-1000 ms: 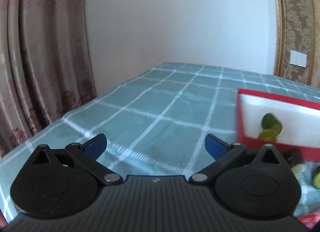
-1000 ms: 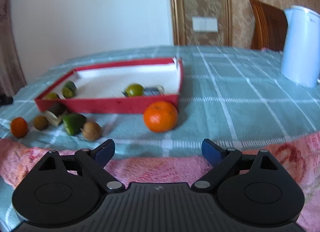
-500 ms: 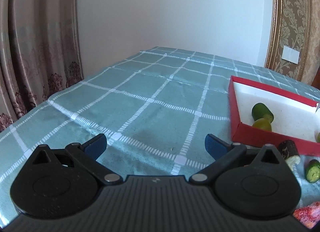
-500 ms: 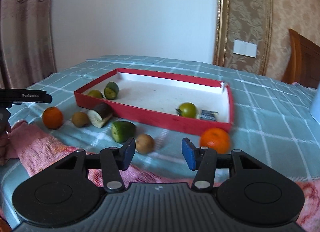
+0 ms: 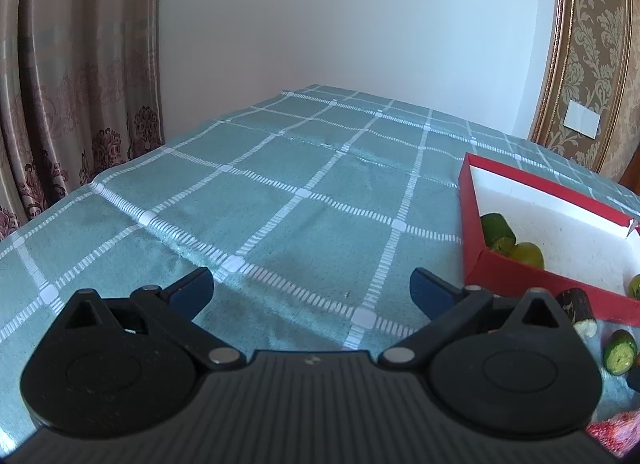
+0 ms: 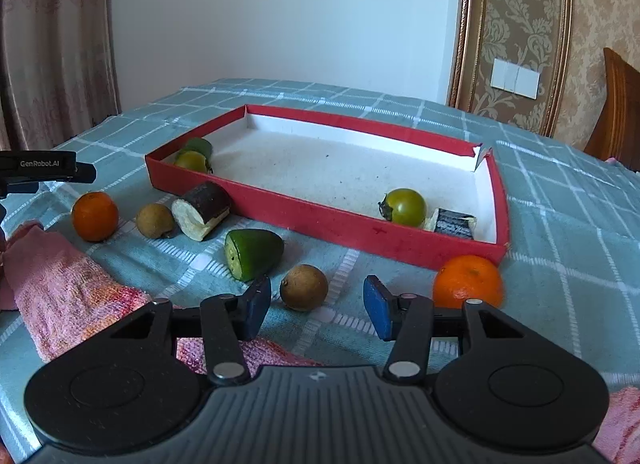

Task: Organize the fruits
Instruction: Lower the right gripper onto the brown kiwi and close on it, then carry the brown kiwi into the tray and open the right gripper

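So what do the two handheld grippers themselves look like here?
Both the left gripper and the right gripper have matte black ribbed bodies, two round black housings, silver pivot pins and blue finger pads. The left one's side carries white GenRobot.AI lettering.

The red tray (image 5: 472,260) runs off the left wrist view's right edge, its far fruit unseen.

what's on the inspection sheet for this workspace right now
surface: table under teal checked cloth
job's things: red tray holds green tomato, dark piece, two green fruits at its far left corner; outside lie two oranges, two brown fruits, cucumber end, dark chunk
clutter: pink towel
grippers: left gripper open, empty; right gripper open, just narrowed, nothing gripped
cables: nothing seen
surroundings: curtain, wall switch, chair
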The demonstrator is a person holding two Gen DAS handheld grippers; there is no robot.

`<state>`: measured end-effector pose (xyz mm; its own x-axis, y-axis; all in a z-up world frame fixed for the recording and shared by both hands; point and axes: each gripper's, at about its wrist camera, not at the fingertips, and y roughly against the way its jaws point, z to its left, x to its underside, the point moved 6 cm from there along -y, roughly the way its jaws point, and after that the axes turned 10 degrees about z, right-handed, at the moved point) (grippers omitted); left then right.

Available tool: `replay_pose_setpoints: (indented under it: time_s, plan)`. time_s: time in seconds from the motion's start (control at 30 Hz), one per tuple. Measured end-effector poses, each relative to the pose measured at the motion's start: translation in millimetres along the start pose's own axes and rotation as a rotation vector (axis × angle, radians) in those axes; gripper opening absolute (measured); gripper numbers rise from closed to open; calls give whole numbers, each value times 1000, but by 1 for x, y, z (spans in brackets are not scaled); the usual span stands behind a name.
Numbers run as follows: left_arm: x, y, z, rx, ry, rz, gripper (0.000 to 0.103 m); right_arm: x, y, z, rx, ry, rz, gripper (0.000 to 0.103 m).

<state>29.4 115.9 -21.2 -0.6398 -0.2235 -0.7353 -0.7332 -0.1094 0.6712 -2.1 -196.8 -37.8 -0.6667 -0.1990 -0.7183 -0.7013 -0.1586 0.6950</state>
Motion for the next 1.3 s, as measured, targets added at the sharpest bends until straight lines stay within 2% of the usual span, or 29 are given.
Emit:
replay_pose_setpoints:
  time_s: [0.2, 0.27, 0.4, 0.5, 1.3]
  plan:
    - [0, 0, 0, -5, 4, 1, 103, -4, -6, 2, -23, 7, 2, 42]
    - [0, 0, 0, -7, 4, -1, 103, -5, -7, 2, -26, 11, 6, 36]
    - [0, 0, 0, -10, 5, 0, 103, -4, -9, 2, -33, 8, 6, 34]
    - [-1, 0, 0, -14, 3, 1, 103, -4, -9, 2, -33, 3, 2, 26]
    - [0, 2, -2, -44, 0, -4, 103, 1, -3, -4, -32, -44, -20, 26]
